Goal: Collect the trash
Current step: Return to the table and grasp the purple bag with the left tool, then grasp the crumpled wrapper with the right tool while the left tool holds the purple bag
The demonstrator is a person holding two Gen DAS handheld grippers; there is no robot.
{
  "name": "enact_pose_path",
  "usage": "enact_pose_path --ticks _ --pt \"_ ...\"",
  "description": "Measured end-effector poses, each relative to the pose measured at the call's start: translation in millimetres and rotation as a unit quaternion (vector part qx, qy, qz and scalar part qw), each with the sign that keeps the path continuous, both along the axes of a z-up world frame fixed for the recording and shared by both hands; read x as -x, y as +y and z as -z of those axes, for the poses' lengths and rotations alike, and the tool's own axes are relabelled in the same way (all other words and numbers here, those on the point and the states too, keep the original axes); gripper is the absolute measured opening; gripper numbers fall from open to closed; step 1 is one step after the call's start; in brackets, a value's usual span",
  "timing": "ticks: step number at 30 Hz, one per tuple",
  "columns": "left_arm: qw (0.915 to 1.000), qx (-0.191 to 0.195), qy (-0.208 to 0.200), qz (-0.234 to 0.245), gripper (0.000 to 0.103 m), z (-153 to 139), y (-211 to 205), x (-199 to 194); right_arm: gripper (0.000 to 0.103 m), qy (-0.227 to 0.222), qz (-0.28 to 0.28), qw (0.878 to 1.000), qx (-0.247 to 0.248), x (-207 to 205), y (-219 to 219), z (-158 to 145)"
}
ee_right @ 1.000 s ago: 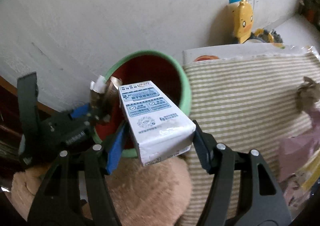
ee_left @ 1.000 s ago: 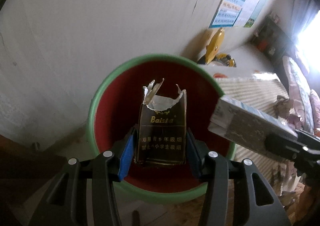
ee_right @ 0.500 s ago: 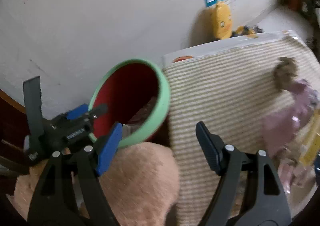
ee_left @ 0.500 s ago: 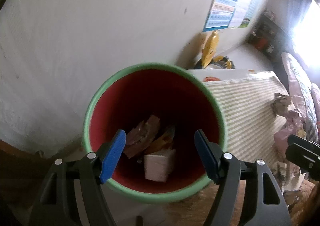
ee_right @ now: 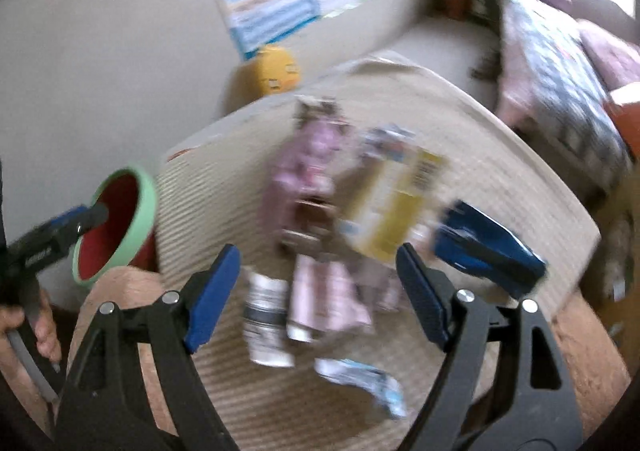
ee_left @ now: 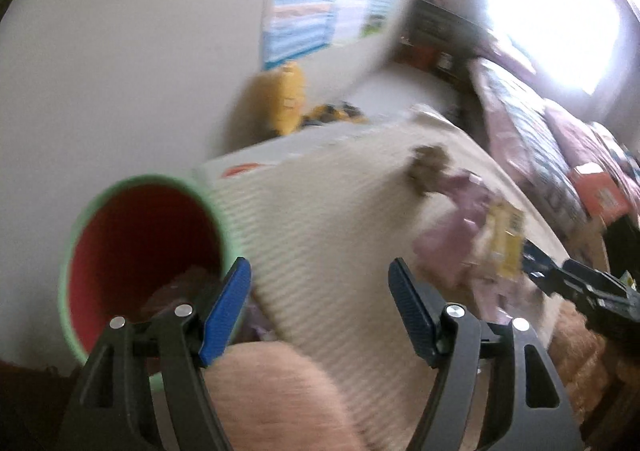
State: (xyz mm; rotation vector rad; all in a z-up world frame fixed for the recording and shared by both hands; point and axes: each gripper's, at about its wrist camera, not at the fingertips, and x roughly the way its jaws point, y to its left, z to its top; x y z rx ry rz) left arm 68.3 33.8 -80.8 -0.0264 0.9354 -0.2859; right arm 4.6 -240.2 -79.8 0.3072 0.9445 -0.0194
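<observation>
My left claw stands apart with nothing between its blue pads, over the near edge of the striped cloth that covers the counter. The green bin with its red inside sits just off the cloth's left edge, close against the wall; some trash lies in its bottom.

My right claw is also spread and empty, above the heap of trash in the middle of the cloth: a pink wrapper, a yellow packet, a white and grey carton, a blue pouch near the right pad, and a crumpled blue and white wrapper lower down. All are blurred.

The cloth is bare between the heap and the bin. Its far edge ends before the yellow toy at the wall. A tan furry surface lies along the near edge.
</observation>
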Motion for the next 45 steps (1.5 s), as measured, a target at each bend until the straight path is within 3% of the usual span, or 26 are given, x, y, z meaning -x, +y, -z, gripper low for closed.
enact_pose_path --ticks 6,12,17,21,23,24,26,28,39,45 --pt "0.9967 -0.02 0.007 0.079 0.067 12 -72 -2 0.079 -0.014 0.049 0.999 -0.007 9 -36 5" --pt "0.9916 -0.053 0.005 0.118 0.066 27 -124 -14 0.079 -0.016 0.095 0.995 -0.029 20 -69 19" --pt "0.9898 -0.066 0.023 0.124 0.066 40 -151 -32 0.079 -0.017 0.126 0.99 -0.062 28 -93 25" --pt "0.9901 -0.073 0.05 0.109 0.057 56 -161 -50 0.079 -0.021 0.119 0.991 -0.065 30 -92 24" --pt "0.9895 -0.079 0.061 0.104 0.046 64 -166 -58 0.079 -0.02 0.116 0.991 -0.064 29 -91 24" --pt "0.9889 -0.082 0.066 0.105 0.038 65 -167 -60 0.081 -0.017 0.115 0.991 -0.066 29 -91 25" --pt "0.9903 -0.069 0.066 0.101 0.034 62 -163 -61 0.081 -0.011 0.113 0.991 -0.067 28 -91 28" --pt "0.9913 -0.055 0.063 0.102 0.023 56 -159 -59 0.081 -0.008 0.113 0.991 -0.068 27 -91 30" --pt "0.9972 -0.005 0.018 0.072 0.02 18 -110 -20 0.081 0.027 0.069 0.994 -0.086 14 -69 47" --pt "0.9983 0.009 0.0 0.058 0.02 4 -86 -2 0.081 0.027 0.024 0.997 -0.066 1 -42 47"
